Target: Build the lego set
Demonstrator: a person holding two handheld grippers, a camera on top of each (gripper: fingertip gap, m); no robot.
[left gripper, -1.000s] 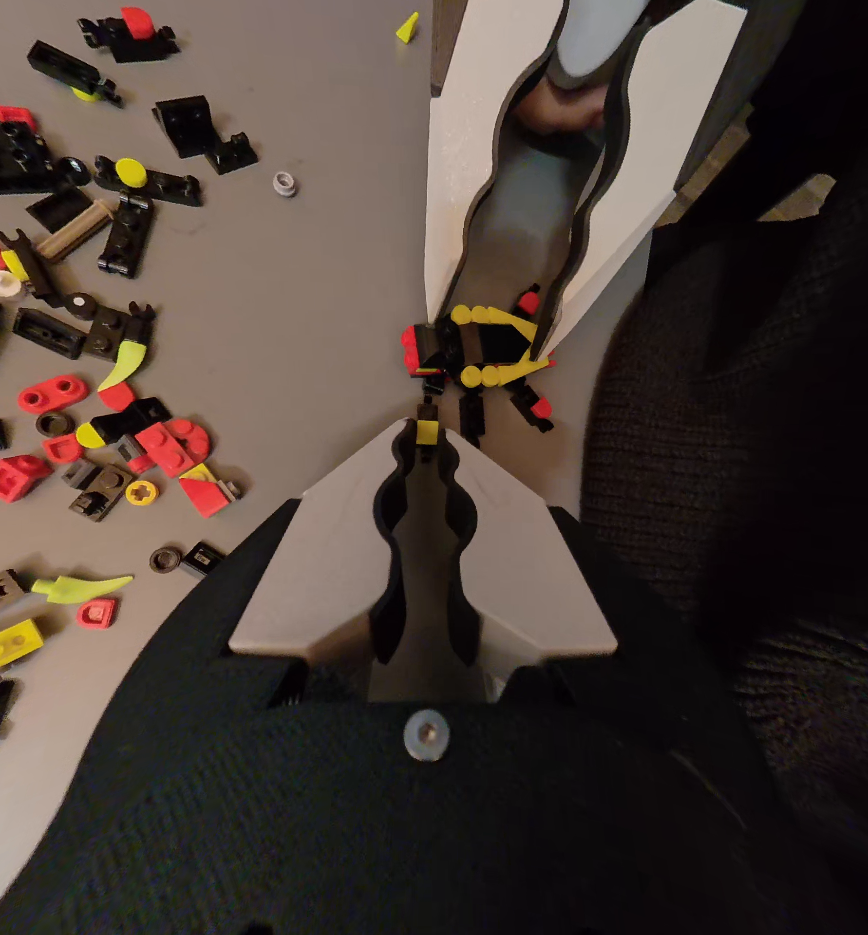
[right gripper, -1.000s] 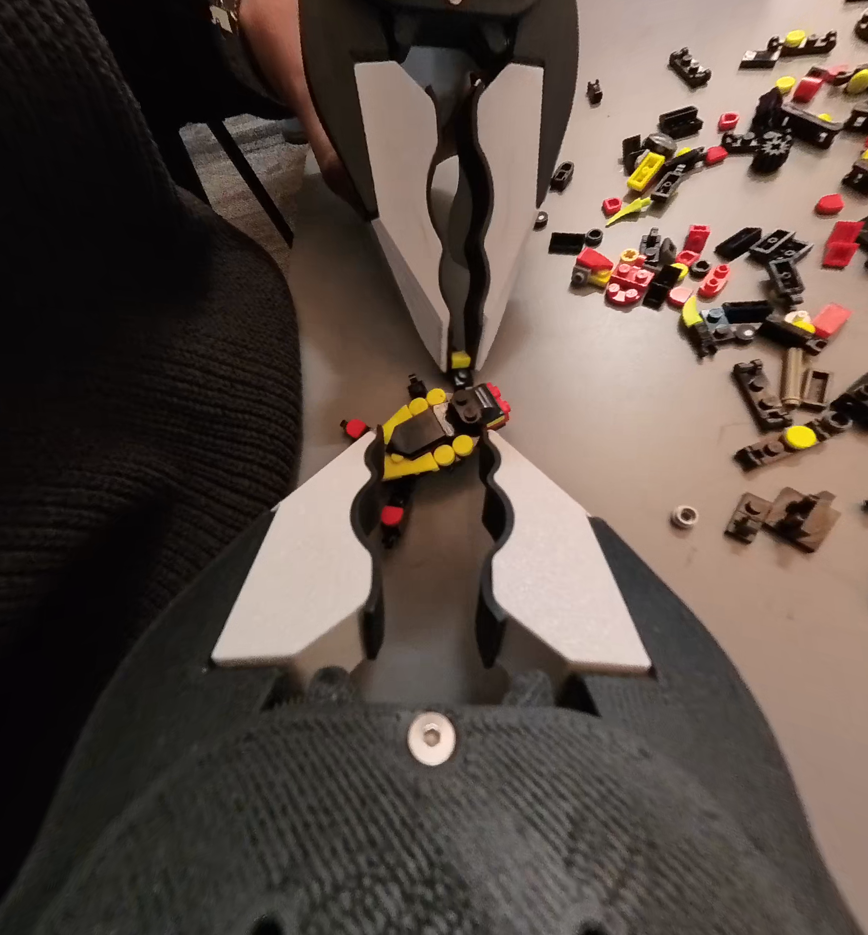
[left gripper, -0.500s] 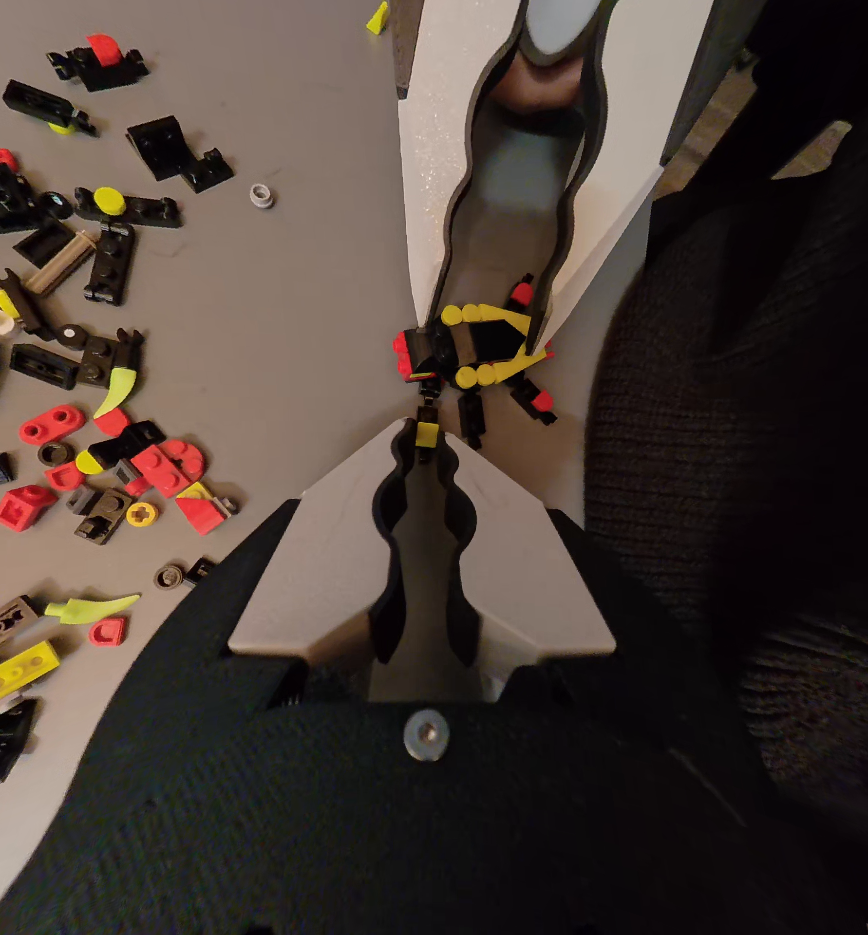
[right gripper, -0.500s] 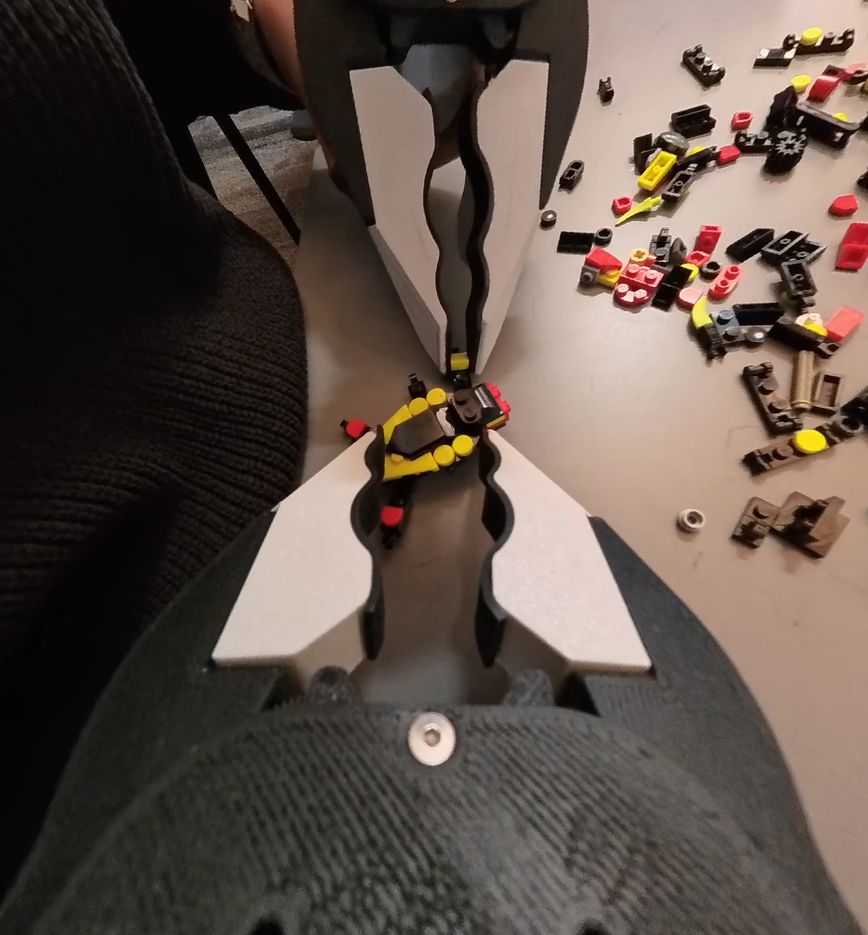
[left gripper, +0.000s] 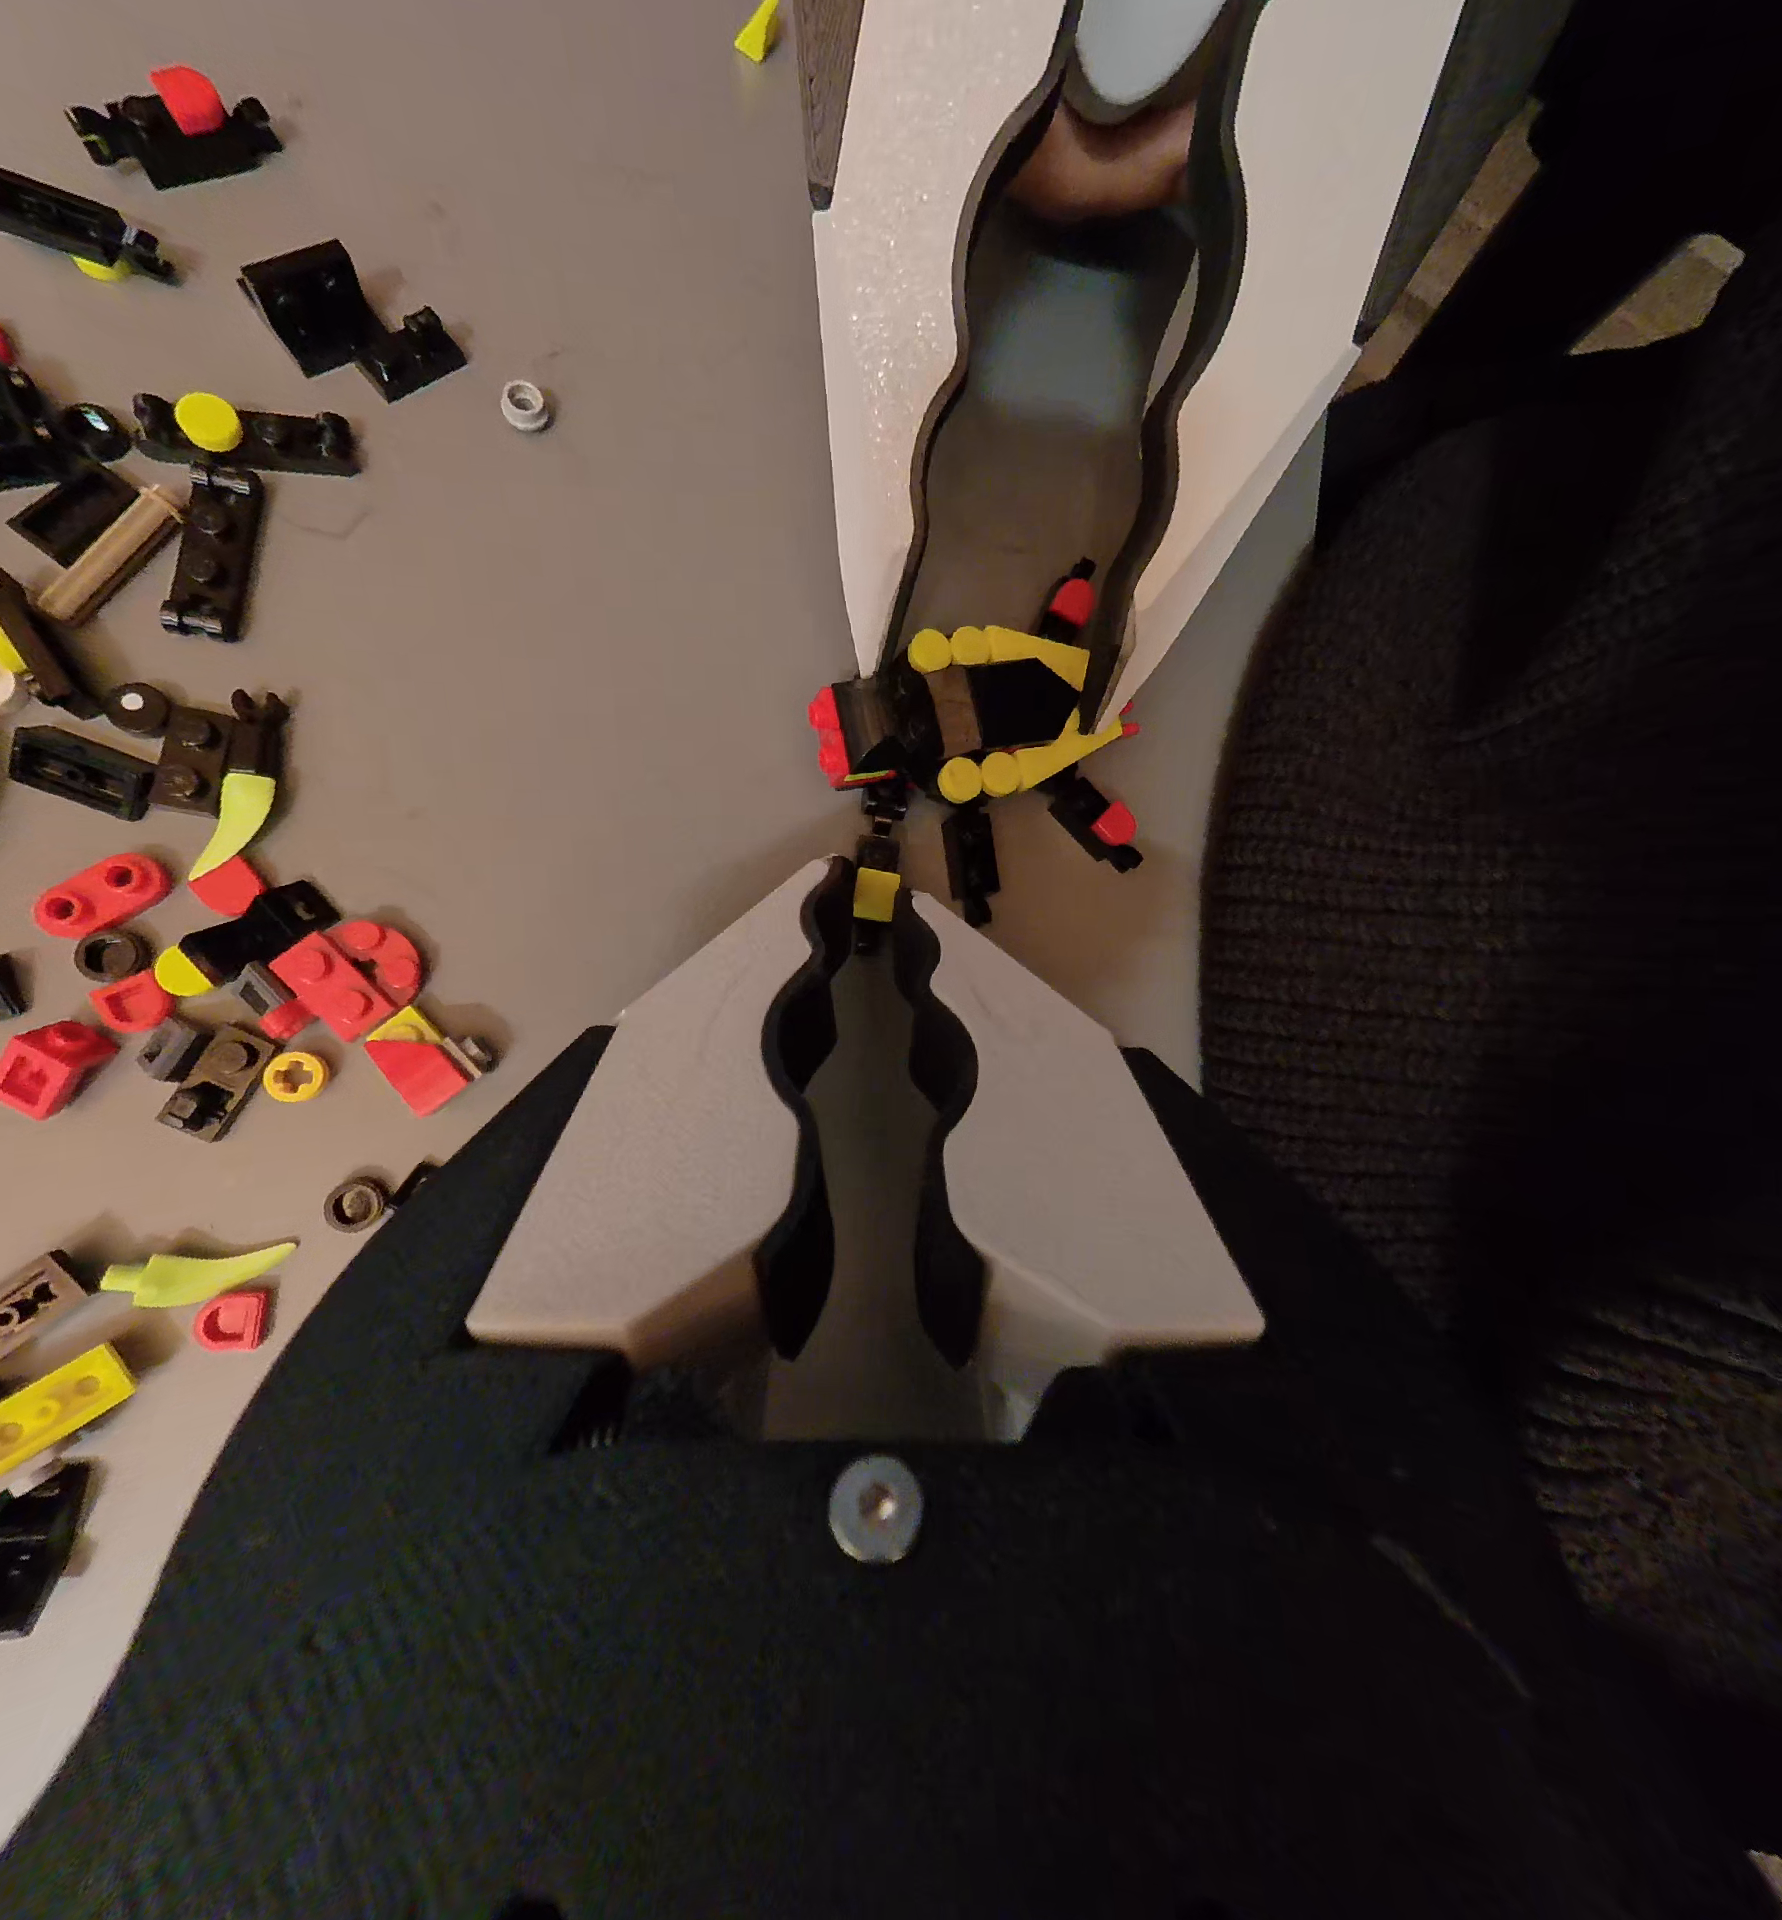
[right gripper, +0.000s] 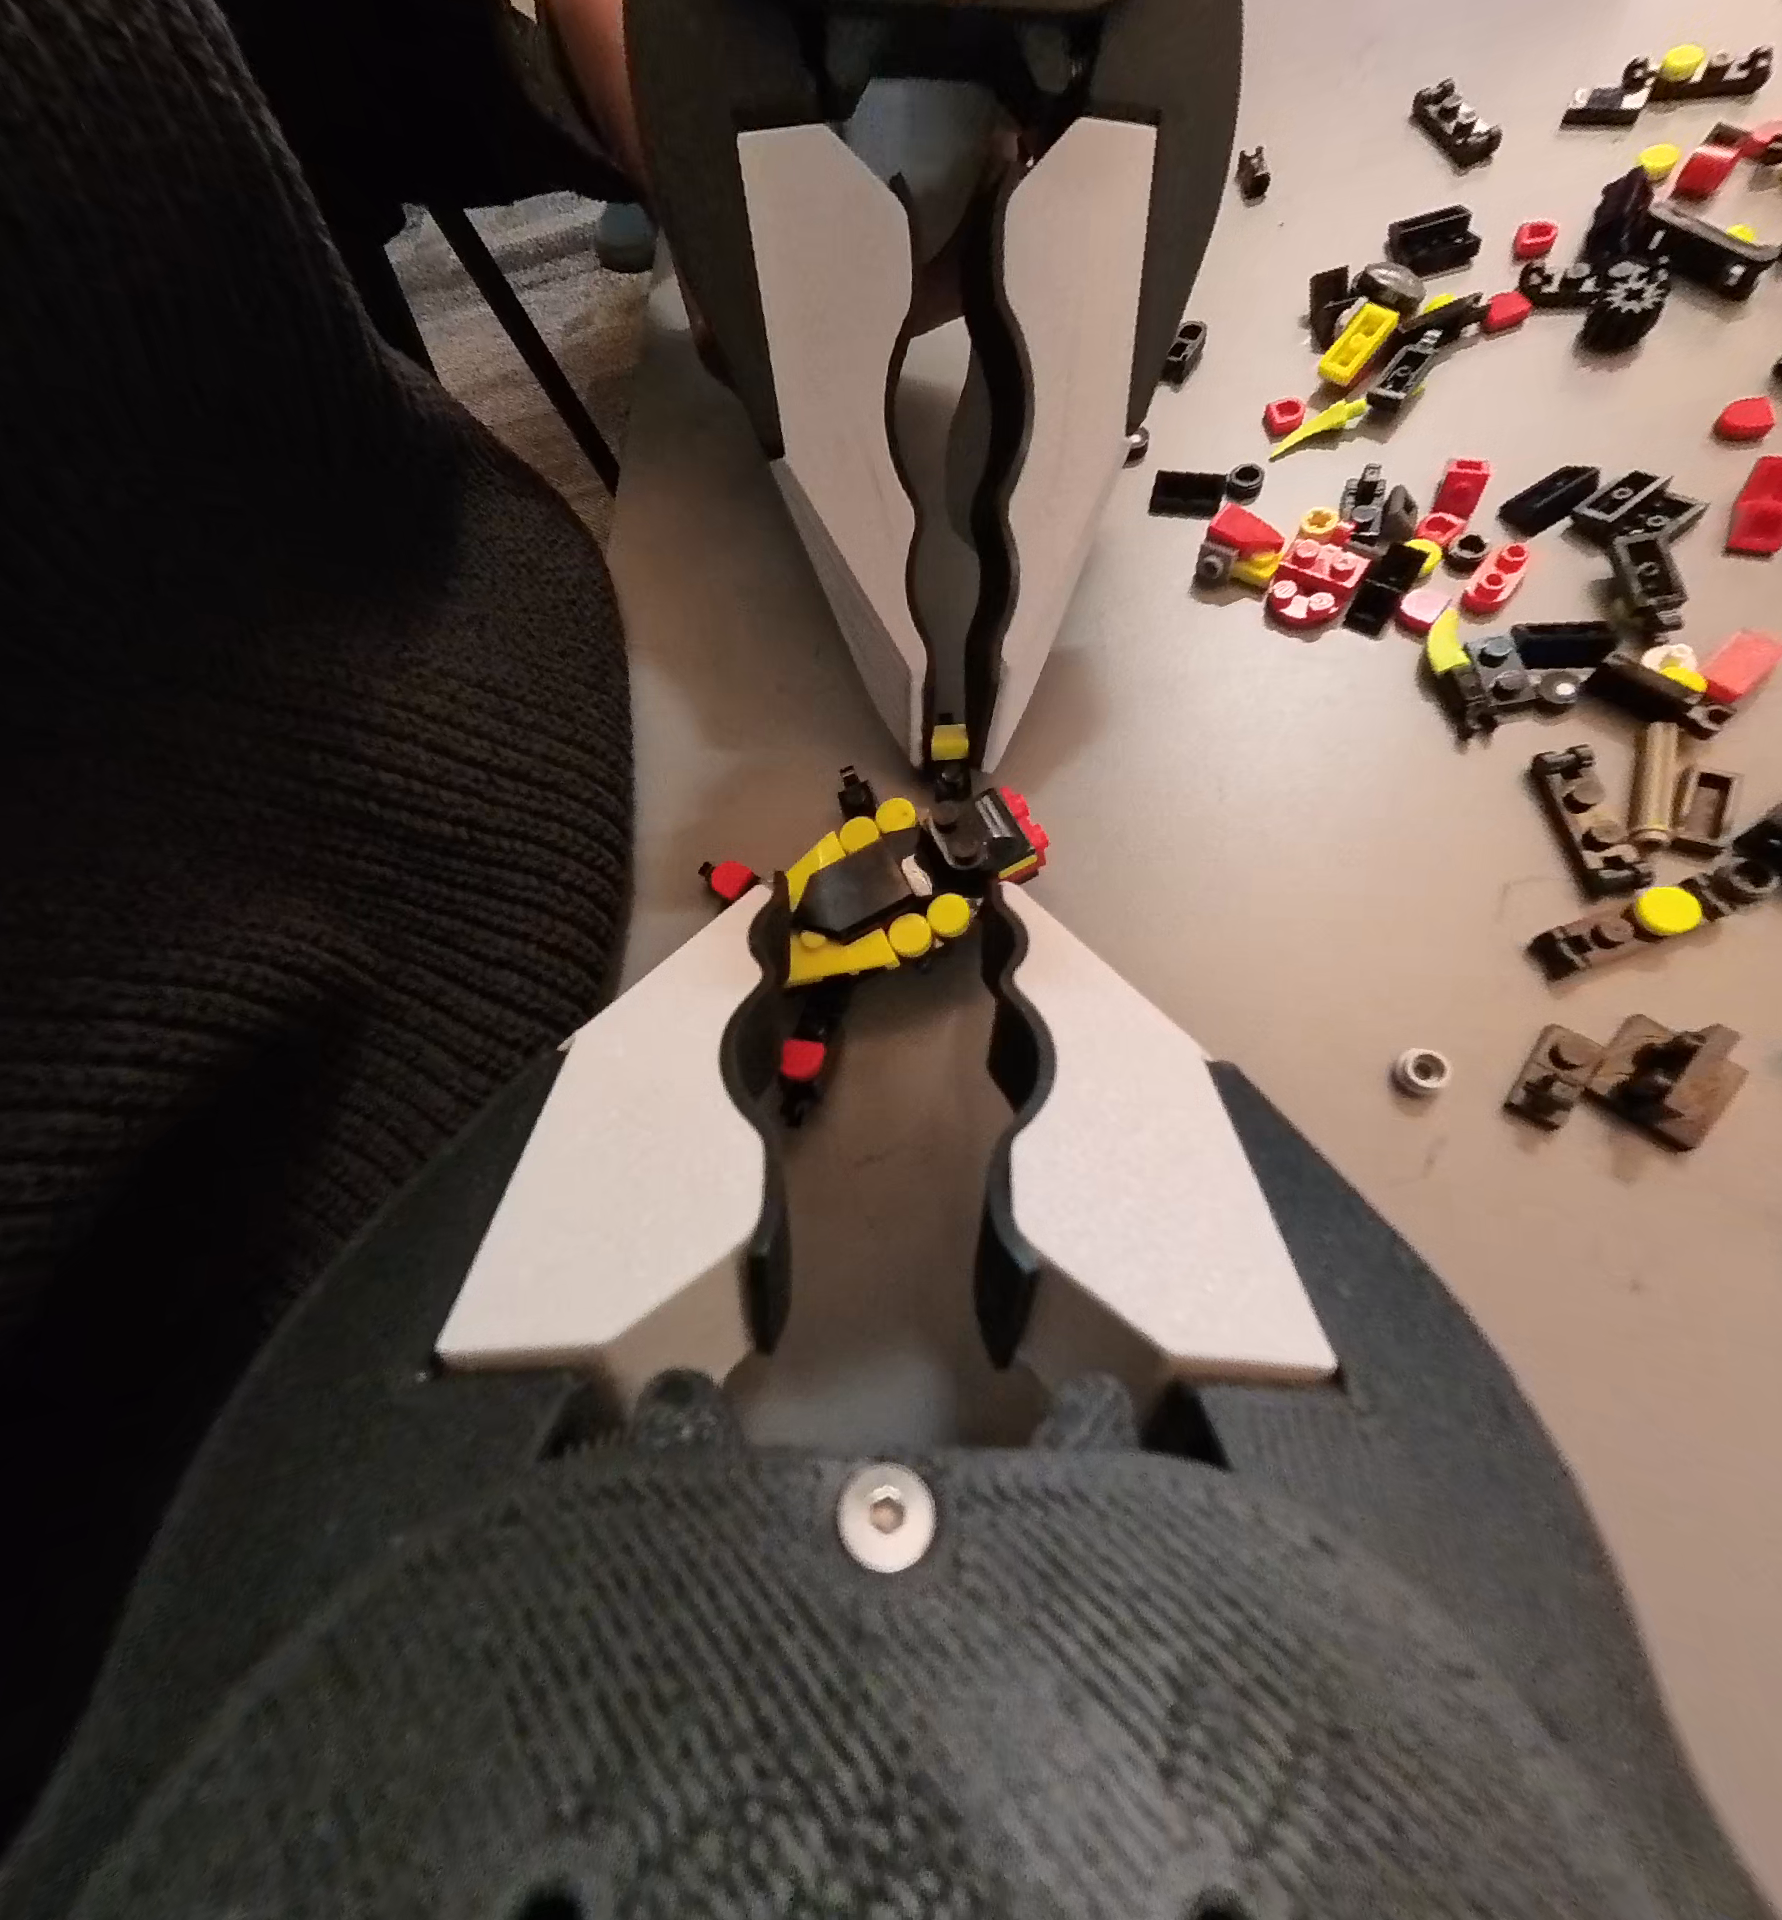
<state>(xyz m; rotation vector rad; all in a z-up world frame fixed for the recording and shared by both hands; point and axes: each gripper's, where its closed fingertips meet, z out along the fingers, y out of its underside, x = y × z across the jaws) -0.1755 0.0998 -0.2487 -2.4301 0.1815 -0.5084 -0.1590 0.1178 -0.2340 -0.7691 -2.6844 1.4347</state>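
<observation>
Starting at the left of the left wrist view, we see loose black, red and yellow plastic bricks (left gripper: 212, 727) scattered over the grey matte surface (left gripper: 575, 582), with a small grey round stud (left gripper: 526, 403) lying apart from them, nearer the tools.

At the middle, our left tool (left gripper: 871, 902) has its white wedge-shaped fingers with black wavy pads narrowed onto a thin black limb piece with a yellow tile (left gripper: 876, 894). That limb runs straight out from the fingertips, its long axis in line with the tool, and its far end meets the small black-and-yellow brick model with red studs (left gripper: 980, 717).

The model sits close to the surface's near edge, just beside a dark knitted sleeve (left gripper: 1489, 935). Its long axis lies crosswise to the left tool, with the red-studded end toward the loose bricks and the pointed yellow end toward the sleeve. Short black legs with red tips splay from its sides.

In the right wrist view, our right tool (right gripper: 882, 904) faces the left one tip to tip, its fingers set moderately apart and closed on the model's body (right gripper: 866, 904) from both sides.
</observation>
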